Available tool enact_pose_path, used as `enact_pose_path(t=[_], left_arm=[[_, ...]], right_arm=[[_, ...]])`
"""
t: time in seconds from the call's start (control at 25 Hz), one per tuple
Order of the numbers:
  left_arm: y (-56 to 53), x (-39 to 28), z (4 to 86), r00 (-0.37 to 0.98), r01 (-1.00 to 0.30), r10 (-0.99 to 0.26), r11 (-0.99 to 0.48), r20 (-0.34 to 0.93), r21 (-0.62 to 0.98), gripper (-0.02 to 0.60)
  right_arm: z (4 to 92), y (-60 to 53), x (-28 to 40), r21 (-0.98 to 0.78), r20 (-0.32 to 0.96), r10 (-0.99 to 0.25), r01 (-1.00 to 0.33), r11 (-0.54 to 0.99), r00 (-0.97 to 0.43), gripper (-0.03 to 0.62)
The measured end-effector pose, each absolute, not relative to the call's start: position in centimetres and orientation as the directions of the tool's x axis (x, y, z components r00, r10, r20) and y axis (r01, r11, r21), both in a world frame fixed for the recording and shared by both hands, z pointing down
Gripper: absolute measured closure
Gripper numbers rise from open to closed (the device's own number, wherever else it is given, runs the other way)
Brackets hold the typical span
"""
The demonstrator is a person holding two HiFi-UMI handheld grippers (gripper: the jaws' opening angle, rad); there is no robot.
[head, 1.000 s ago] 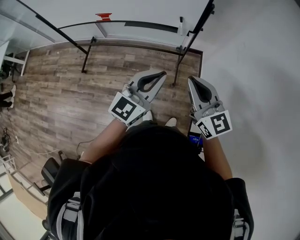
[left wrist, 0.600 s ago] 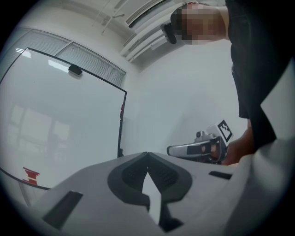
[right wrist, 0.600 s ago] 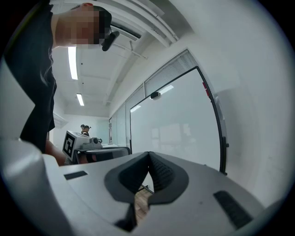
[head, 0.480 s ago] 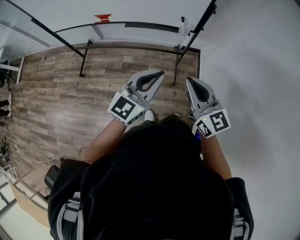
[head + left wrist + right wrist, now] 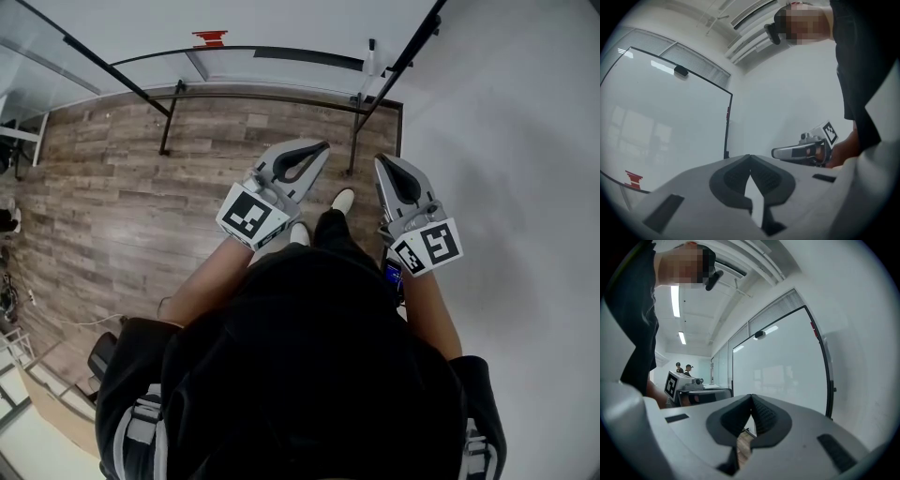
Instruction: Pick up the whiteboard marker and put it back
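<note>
PERSON STEPS UP TO WHITEBOARD: A person stands on a wood floor (image 5: pixel 122 178) facing a whiteboard (image 5: pixel 778 366), with a gripper in each hand held level and side by side. The left gripper (image 5: pixel 324 145) has its fingers pressed together at the tips with nothing between them. The right gripper (image 5: pixel 379 159) is closed the same way and just as empty. The marker (image 5: pixel 372 56) — a small white stick with a dark tip, too small to make out further — sits by the board's right frame bar (image 5: pixel 411 37). It is well ahead of both grippers and touched by neither. A red mark (image 5: pixel 210 36) shows farther left on the board.

Compared with a second ago, the change is at the feet. One pale shoe (image 5: pixel 343 200) now reaches forward between the two grippers, where both shoes showed farther back, between the hands. The board's right end and the marker sit slightly farther right in the head view. The grippers keep nearly the same spots there — closed then as now. In the right gripper view, two people (image 5: pixel 683 367) stand far off in the room, beyond the left gripper.
</note>
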State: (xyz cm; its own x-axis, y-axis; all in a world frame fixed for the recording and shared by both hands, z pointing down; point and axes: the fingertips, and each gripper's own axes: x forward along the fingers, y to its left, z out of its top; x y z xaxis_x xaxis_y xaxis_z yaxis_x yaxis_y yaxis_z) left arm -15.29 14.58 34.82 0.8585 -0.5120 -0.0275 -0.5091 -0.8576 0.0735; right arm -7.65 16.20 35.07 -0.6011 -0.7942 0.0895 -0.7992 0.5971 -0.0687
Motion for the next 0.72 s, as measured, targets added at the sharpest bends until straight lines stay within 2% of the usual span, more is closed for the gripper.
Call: enact_pose_path(t=[0.72], left_arm=[[8.6,-13.7,35.7,0.857,-0.514,-0.515,-0.856,0.007,0.056,0.577]], right_arm=[[36.2,9.0,-5.8,-0.084,0.085,-0.786,-0.790,0.607,-0.612,0.599]])
